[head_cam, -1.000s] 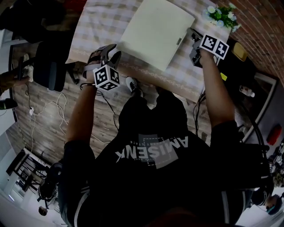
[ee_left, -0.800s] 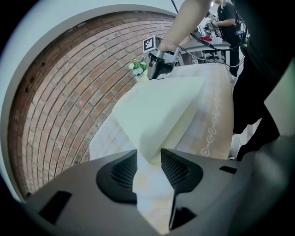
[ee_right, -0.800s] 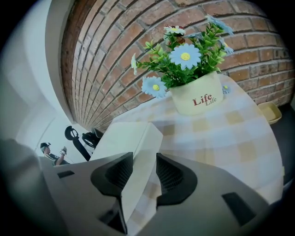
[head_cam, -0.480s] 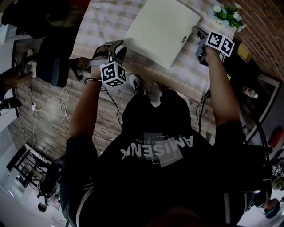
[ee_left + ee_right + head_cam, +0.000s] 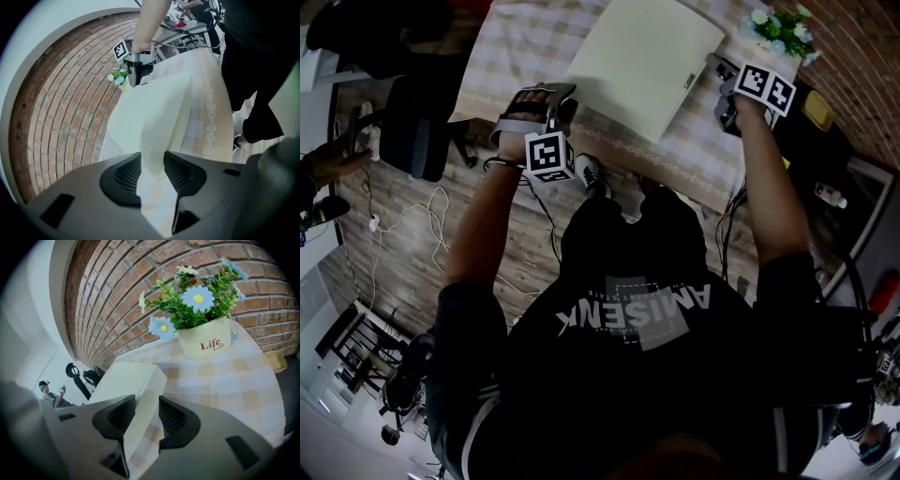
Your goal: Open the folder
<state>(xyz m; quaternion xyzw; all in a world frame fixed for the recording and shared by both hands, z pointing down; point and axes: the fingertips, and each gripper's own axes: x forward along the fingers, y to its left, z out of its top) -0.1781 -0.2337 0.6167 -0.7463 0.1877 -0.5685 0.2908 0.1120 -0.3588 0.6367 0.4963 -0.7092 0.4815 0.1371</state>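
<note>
A cream folder [image 5: 642,61] lies shut and flat on the checked tablecloth [image 5: 516,47]. My left gripper [image 5: 558,98] is at its near left corner. In the left gripper view that corner of the folder [image 5: 150,117] reaches in between the jaws of my left gripper [image 5: 152,161], which stand apart without clamping it. My right gripper [image 5: 719,82] is at the folder's right edge. In the right gripper view the folder's corner [image 5: 126,378] sits between the wide jaws of my right gripper [image 5: 146,408], with a strip of cloth showing beside it.
A white pot of daisies [image 5: 204,338] stands on the table just past the right gripper, against a brick wall [image 5: 117,287]. A black office chair [image 5: 412,131] and loose cables [image 5: 403,225] are on the wooden floor to the left of the table.
My left gripper has slid right, up to the folder's corner, and rolled, so its marker cube shows a different face. The right arm has stayed where it was.
</note>
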